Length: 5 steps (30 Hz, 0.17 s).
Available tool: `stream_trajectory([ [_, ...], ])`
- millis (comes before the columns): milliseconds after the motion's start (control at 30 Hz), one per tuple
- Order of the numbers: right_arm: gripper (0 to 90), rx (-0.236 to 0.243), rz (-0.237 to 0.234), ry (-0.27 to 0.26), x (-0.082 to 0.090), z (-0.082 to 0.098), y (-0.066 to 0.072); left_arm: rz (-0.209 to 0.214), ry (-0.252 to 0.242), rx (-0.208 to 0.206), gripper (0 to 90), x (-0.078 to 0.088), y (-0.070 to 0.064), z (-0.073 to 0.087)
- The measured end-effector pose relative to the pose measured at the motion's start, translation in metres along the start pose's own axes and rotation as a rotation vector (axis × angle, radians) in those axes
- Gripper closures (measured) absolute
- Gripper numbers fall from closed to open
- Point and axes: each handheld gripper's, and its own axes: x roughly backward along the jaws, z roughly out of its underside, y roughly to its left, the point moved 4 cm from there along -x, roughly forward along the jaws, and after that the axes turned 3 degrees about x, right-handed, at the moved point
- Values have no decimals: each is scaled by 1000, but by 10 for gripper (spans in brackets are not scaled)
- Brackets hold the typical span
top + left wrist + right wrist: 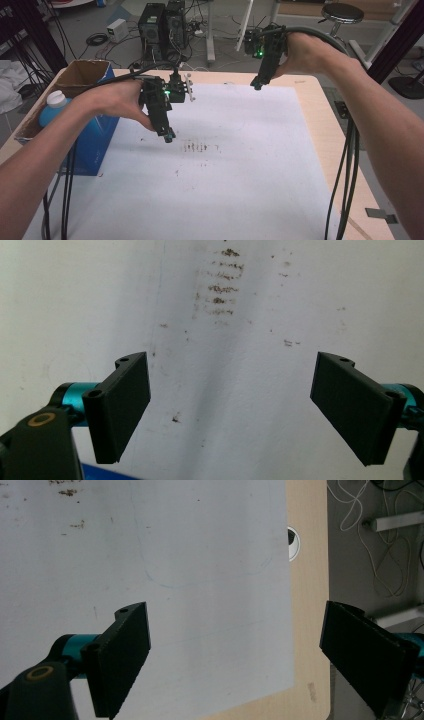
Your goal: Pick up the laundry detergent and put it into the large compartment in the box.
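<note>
The white sheet (240, 165) lay bare across the table's middle and near part, open for passing, marked with dark specks (200, 147) alone. At the left edge a blue box (92, 145) holding a blue bottle (52, 107) stood in the way.

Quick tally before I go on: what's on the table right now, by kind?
Open brown cardboard box with blue side: 1
Blue plastic bottle with white cap, inside that box: 1
White paper sheet with dark smudges: 1
Hand-held tongs, both open, above the sheet: 2 (left, right)
Total: 5
</note>
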Motion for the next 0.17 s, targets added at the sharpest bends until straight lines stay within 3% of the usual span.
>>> stream_trajectory([
  [167,120,1,-3,-2,0,-3,1,5,1,1,163,4,-2,3],
])
